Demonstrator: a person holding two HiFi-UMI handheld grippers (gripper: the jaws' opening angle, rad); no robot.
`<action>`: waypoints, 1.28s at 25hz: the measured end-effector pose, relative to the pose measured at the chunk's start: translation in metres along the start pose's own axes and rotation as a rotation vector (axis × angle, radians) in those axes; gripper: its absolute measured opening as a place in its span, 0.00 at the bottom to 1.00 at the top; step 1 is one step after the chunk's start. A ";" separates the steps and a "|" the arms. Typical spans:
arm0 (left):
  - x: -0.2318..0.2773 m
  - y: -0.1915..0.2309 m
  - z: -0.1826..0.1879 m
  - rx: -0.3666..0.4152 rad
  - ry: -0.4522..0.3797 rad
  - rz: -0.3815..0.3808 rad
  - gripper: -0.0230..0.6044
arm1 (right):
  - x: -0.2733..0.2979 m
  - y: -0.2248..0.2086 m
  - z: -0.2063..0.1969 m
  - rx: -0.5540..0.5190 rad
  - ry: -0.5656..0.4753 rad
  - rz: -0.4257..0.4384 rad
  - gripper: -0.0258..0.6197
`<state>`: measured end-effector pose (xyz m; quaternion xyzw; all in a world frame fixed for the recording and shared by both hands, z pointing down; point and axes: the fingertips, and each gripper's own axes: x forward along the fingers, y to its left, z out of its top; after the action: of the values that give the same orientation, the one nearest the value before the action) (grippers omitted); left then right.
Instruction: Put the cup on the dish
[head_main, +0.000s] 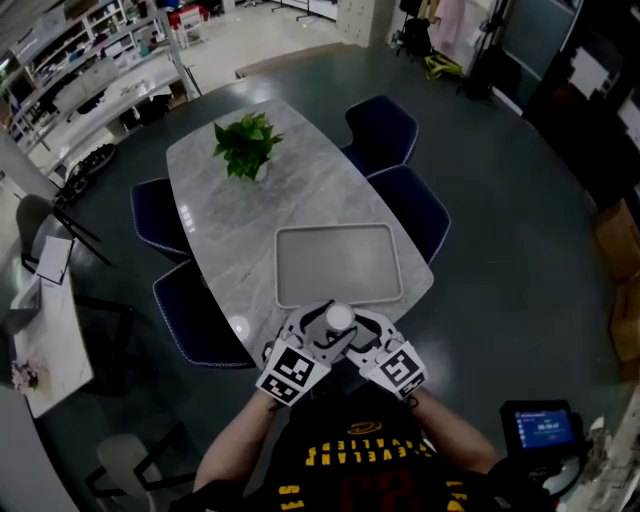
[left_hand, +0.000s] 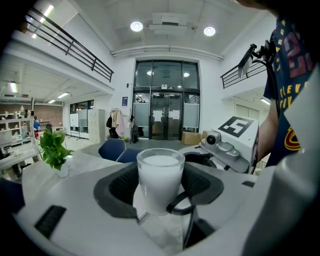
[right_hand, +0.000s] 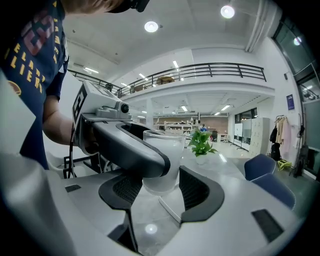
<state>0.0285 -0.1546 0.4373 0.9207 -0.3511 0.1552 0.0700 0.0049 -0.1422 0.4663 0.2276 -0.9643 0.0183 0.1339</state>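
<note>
A frosted white cup (head_main: 340, 318) is at the near end of the marble table (head_main: 230, 190), just short of the grey rectangular dish (head_main: 338, 263). Both grippers meet around it. In the left gripper view the cup (left_hand: 160, 180) fills the gap of my left gripper (left_hand: 161, 187), and both dark pads lie against its sides. My right gripper (right_hand: 161, 185) also has the cup (right_hand: 167, 160) between its pads, touching it on the right. One left jaw crosses in front of the cup there and hides its left side. Whether the cup's base rests on the table cannot be told.
A potted green plant (head_main: 245, 145) stands at the table's far end. Dark blue chairs (head_main: 385, 130) line both long sides. The dish holds nothing. A white side table (head_main: 45, 320) is at the left and a small screen (head_main: 543, 428) at the lower right.
</note>
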 end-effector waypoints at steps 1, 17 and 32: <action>0.001 0.003 -0.001 -0.004 0.000 0.002 0.46 | 0.003 -0.002 -0.002 -0.004 0.005 0.007 0.40; 0.032 0.065 -0.023 -0.089 0.001 0.125 0.46 | 0.055 -0.043 -0.020 -0.071 0.068 0.123 0.40; 0.069 0.117 -0.054 -0.153 0.119 0.234 0.46 | 0.100 -0.085 -0.050 -0.189 0.123 0.211 0.40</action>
<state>-0.0139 -0.2716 0.5138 0.8548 -0.4618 0.1895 0.1422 -0.0304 -0.2572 0.5393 0.1099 -0.9704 -0.0445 0.2106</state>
